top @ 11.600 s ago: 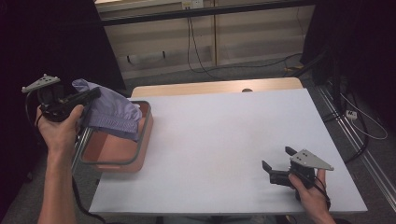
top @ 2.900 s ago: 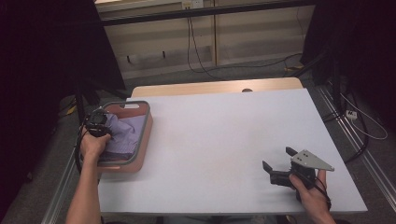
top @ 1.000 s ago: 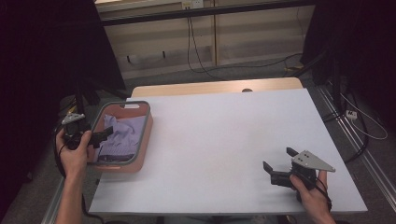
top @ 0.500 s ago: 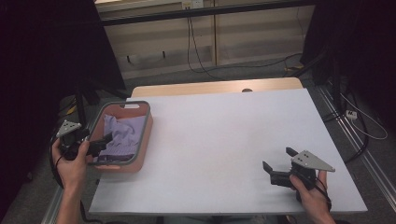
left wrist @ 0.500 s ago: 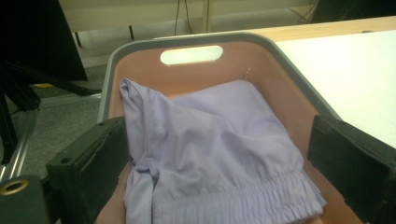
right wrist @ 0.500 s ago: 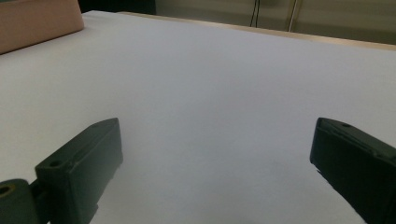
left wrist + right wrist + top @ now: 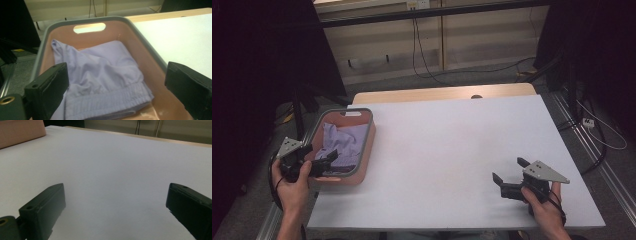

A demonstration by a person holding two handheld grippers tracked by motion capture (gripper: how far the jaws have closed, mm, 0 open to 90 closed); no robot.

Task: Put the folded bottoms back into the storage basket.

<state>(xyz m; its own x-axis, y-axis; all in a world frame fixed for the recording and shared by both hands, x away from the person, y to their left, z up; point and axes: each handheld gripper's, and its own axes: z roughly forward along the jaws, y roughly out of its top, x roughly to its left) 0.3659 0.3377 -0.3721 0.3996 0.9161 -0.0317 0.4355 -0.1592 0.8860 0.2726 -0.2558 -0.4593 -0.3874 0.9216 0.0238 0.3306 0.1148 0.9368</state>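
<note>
lilac garment (image 7: 100, 72) in basket (image 7: 147, 53), seemingly beyond spread jaws

No readable text, label, brand, number or sign shows anywhere — not on the pink basket (image 7: 364, 140), the folded lilac garment (image 7: 100, 75) inside it, or the white table (image 7: 452, 150). The small wall fittings in the high view's background are too blurred to read — nothing legible there either
</note>
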